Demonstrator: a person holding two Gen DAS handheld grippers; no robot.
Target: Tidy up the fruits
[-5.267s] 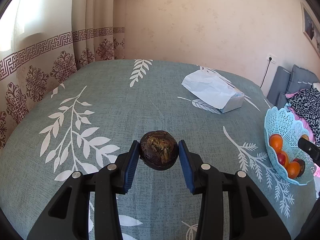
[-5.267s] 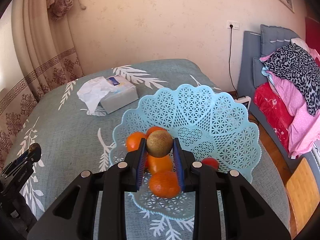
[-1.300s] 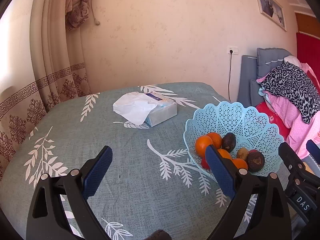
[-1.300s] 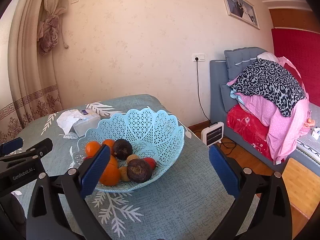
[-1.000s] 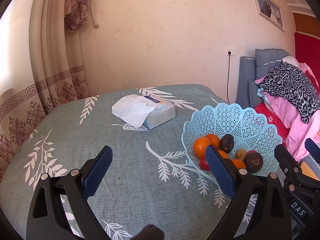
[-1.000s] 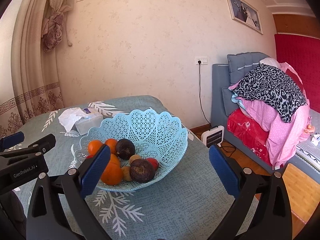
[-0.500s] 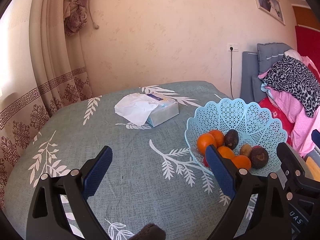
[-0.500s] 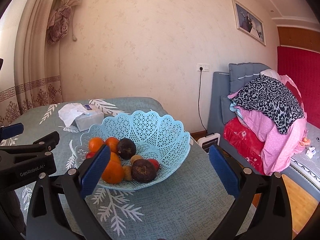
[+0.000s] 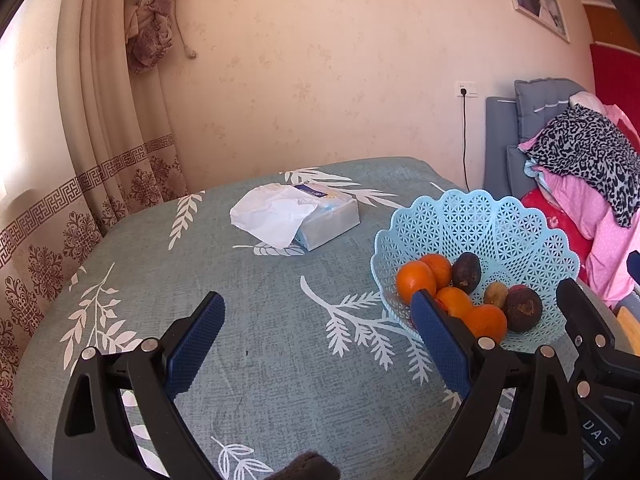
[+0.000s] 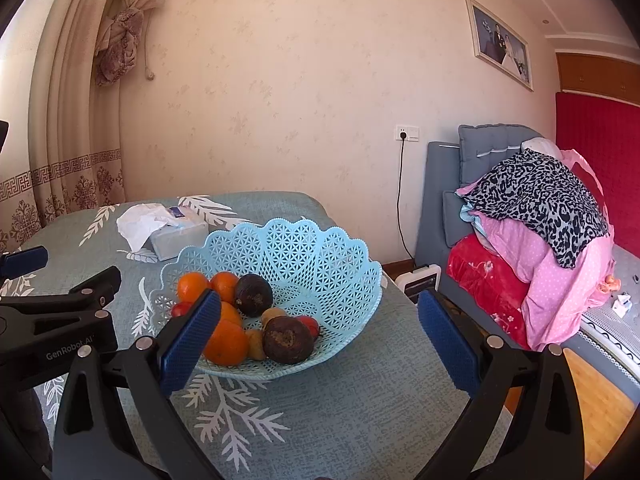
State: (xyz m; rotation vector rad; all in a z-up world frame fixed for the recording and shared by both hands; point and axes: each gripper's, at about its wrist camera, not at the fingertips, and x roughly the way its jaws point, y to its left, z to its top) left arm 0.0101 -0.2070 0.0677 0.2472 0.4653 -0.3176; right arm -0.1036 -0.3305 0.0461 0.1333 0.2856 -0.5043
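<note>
A light blue lattice fruit basket (image 9: 480, 224) (image 10: 320, 252) stands on the teal leaf-print table near its right edge. It holds several oranges (image 9: 416, 280) (image 10: 226, 342), two dark brown fruits (image 9: 524, 310) (image 10: 288, 340), a small tan fruit (image 9: 496, 294) and small red fruits (image 10: 310, 326). My left gripper (image 9: 318, 346) is open and empty, above the table left of the basket. My right gripper (image 10: 318, 338) is open and empty, in front of the basket. Each gripper shows at the edge of the other's view.
A tissue box (image 9: 316, 220) (image 10: 176, 236) with a white tissue pulled out lies behind the basket. Patterned curtains (image 9: 100, 184) hang at the left. A grey sofa with piled pink and leopard-print clothes (image 10: 540, 216) stands right of the table, with a small heater (image 10: 420, 280) on the floor.
Earlier each gripper held a fruit; now both are open and empty, with those fruits in the basket. Over the last second both grippers have drifted slightly, still pulled back from the basket.
</note>
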